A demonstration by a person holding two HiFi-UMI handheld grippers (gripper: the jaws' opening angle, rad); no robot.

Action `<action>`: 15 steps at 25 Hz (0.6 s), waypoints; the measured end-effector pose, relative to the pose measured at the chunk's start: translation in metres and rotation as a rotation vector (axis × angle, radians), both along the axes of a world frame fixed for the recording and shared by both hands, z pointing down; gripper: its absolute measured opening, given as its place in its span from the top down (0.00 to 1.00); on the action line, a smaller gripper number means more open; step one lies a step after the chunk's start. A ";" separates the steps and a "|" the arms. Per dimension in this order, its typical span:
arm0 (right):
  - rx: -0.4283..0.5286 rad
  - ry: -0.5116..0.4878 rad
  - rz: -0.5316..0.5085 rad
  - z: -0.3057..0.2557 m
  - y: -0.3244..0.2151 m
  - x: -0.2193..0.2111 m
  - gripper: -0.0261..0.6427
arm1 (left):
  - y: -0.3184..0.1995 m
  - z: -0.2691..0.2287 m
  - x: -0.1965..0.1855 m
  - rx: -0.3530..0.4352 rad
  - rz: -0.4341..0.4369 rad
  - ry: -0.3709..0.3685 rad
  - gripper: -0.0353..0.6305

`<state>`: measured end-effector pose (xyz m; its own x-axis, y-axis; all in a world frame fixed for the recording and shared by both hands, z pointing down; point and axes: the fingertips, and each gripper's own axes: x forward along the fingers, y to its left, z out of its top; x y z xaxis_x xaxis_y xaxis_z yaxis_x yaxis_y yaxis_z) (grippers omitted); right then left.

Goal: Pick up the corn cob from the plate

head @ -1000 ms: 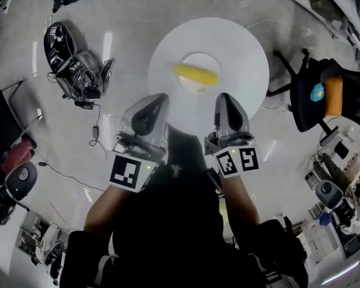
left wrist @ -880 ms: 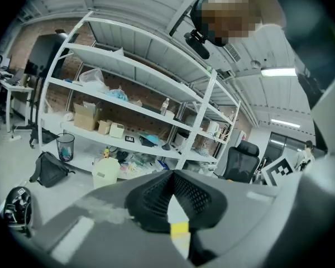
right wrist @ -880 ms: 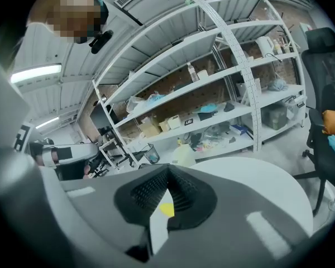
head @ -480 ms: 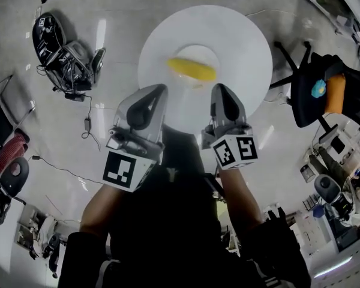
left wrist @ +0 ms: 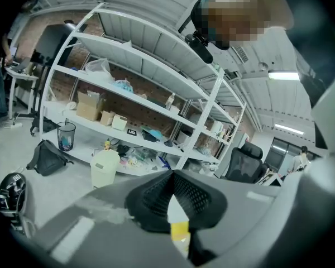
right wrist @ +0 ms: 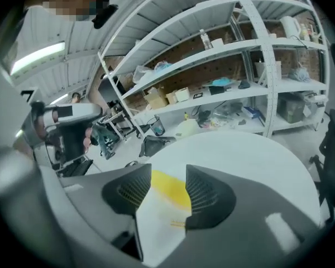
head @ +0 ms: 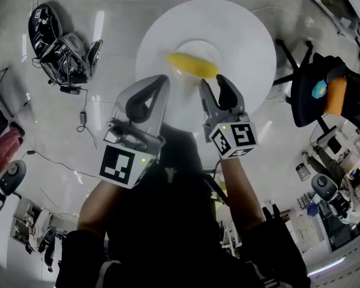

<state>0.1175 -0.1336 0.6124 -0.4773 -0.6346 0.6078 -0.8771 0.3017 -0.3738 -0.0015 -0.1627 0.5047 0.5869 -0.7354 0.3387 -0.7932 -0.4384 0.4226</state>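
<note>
From the head view, the corn cob (head: 192,65) lies on the plate (head: 198,42) in the middle of the round white table (head: 252,35). Its long side runs from left to right, a little tilted. The right tongs (head: 215,86) are just below it in the picture, close to its right half, and they point at it. The left tongs (head: 161,83) are near too, but they sit off to the left end, so the right hand is the nearer one.

In the left gripper view, the left tongs are closed tip to tip and hold nothing. A bit of yellow shows through the small gap under the tips.

In the right gripper view, the right tongs have just been opening and now stand partly wide. Nothing is pinched in them. The corn shows in the gap, a bit farther ahead on the plate, lying slantwise across it. I think the tongs must go forward and down, and close across the corn's thin side.
</note>
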 end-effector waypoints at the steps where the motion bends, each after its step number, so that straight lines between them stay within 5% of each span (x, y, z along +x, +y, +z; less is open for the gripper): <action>1: 0.000 0.027 -0.041 0.004 0.000 -0.002 0.65 | 0.000 0.001 0.000 -0.001 0.001 0.000 0.94; 15: 0.033 0.545 -0.805 0.058 0.011 -0.033 0.47 | 0.003 0.013 0.005 -0.020 0.016 0.004 0.94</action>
